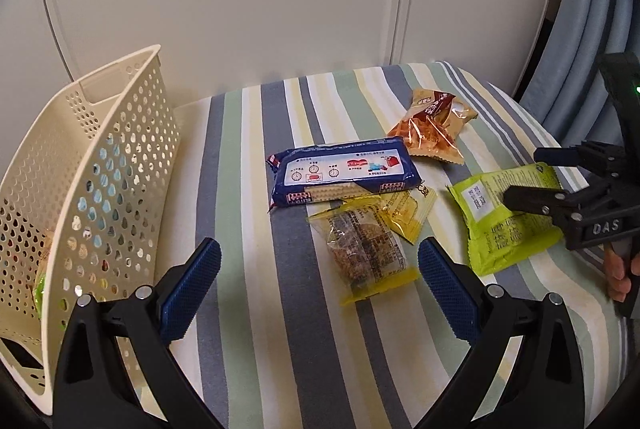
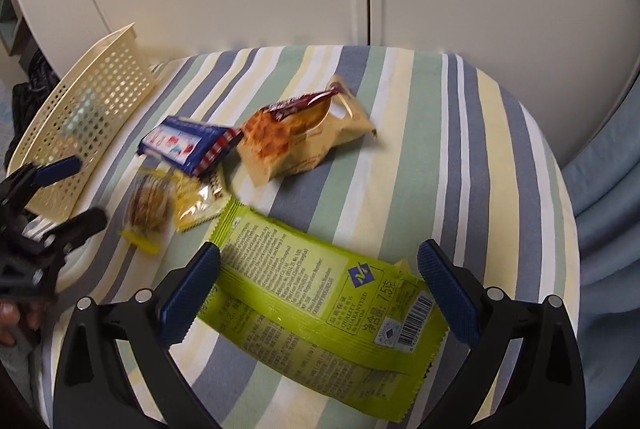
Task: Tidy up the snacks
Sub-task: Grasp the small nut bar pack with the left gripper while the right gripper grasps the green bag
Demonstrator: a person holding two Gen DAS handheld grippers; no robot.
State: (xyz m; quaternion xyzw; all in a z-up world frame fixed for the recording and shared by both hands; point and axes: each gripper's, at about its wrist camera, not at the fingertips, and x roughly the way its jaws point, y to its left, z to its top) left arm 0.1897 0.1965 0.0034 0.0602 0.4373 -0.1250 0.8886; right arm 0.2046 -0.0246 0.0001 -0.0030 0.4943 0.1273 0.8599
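Several snack packs lie on the striped cloth [image 1: 248, 189]. Among them are a blue cracker pack [image 1: 344, 173] [image 2: 188, 145], an orange-brown chip bag [image 1: 432, 125] [image 2: 296, 133], a clear yellow oat bar pack [image 1: 360, 249] [image 2: 148, 205], a small yellow pack [image 1: 408, 213] [image 2: 200, 201] and a lime green pack [image 1: 508, 217] [image 2: 320, 301]. My right gripper [image 2: 320, 269] [image 1: 532, 177] is open, its fingers straddling the green pack. My left gripper [image 1: 320, 269] [image 2: 80, 193] is open and holds nothing, just in front of the oat bar pack. The cream perforated basket [image 1: 100, 169] [image 2: 88, 117] stands at the left.
Through the basket's holes I can see some packs inside. A white panelled wall runs behind the surface, and blue fabric [image 1: 592, 29] hangs at the right. The cloth drops off at the rounded right edge. A hand [image 1: 620, 273] holds the right gripper's handle.
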